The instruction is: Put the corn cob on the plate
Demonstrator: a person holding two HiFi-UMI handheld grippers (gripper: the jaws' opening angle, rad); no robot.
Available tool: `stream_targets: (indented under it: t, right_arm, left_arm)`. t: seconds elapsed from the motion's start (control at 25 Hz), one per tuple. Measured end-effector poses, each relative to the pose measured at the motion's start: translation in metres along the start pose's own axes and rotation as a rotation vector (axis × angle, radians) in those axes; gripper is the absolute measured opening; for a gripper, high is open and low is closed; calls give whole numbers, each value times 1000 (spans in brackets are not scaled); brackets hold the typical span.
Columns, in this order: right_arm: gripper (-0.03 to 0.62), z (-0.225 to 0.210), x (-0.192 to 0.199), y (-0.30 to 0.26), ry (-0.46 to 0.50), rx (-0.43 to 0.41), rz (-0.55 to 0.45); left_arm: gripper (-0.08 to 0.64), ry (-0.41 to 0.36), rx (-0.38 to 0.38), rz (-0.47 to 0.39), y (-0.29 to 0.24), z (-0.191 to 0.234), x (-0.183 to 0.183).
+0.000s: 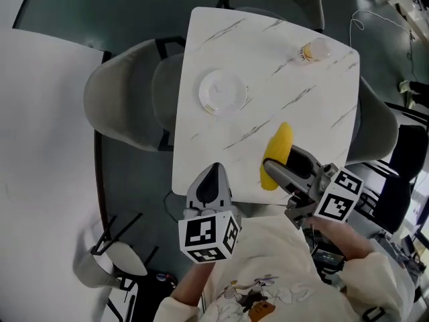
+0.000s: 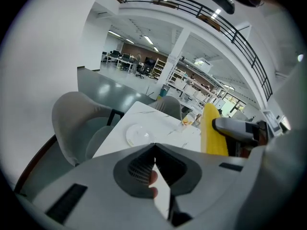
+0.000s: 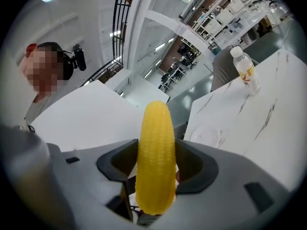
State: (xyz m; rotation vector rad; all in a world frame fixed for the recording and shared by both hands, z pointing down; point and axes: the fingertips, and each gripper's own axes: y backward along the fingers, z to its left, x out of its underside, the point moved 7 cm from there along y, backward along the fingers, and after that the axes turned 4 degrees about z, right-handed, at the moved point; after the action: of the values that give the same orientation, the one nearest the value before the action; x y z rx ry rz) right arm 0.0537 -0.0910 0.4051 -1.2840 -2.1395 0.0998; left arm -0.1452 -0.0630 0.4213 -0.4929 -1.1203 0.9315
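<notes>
The corn cob (image 3: 156,157) was clamped between the jaws of the right hand-held gripper (image 1: 277,166), over the near edge of the marbled worktop (image 1: 268,52) and well apart from the white plate (image 1: 222,91). The left hand-held gripper (image 1: 213,173) hung beside it, jaws together on nothing. A bottle (image 1: 314,51) sat at the far corner.

The head view looks steeply down from above the near edge of the white table (image 1: 268,59) and takes in its whole top. The left gripper view sits low at the near left corner and faces across the table toward the far side. The right gripper view is rolled sideways, very close behind the corn cob (image 3: 154,157). All three views share the plate (image 1: 222,91). The head and right gripper views also share the bottle (image 3: 244,72).
</notes>
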Motion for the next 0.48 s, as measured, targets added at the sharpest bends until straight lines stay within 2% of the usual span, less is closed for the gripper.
stream_targets:
  t: [0.24,0.48]
  right_arm:
    - [236,-15,-7,-29,-4,24,7]
    - [236,-27,-11,-56,34,54,11]
  left_arm:
    - [8,-25,25,39,-31,19,-13]
    - [8,-36,37,85,-57,38,-13]
